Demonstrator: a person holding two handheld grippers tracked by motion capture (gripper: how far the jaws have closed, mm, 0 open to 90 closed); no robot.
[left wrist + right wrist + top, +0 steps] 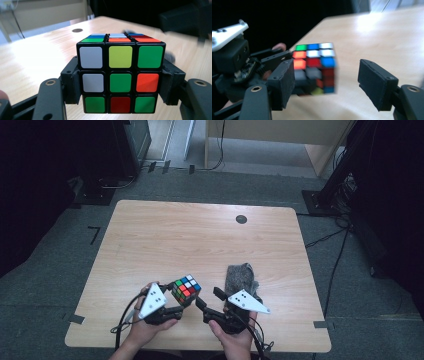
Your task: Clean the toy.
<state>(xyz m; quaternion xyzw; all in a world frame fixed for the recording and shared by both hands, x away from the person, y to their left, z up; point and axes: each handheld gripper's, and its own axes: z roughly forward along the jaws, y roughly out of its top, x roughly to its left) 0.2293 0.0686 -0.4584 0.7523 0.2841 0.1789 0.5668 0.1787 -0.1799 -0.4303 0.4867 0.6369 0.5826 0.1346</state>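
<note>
Left hand-held gripper [120, 100] is clamping the Rubik's cube [120, 75] above the desk [200, 240]; right hand-held gripper [327, 82] is gaping beside the cube, no layer twist visibly under way.

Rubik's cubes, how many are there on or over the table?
1. The Rubik's cube sits near the table's front edge, clamped between the jaws of the left hand-held gripper, with the right hand-held gripper open beside it. None seems hidden, though the grey cloth could cover something small.

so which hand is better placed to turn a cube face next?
Right, probably. The left tongs already clamp the cube by its sides; the right tongs stand open beside it, free to grip a layer.
</note>
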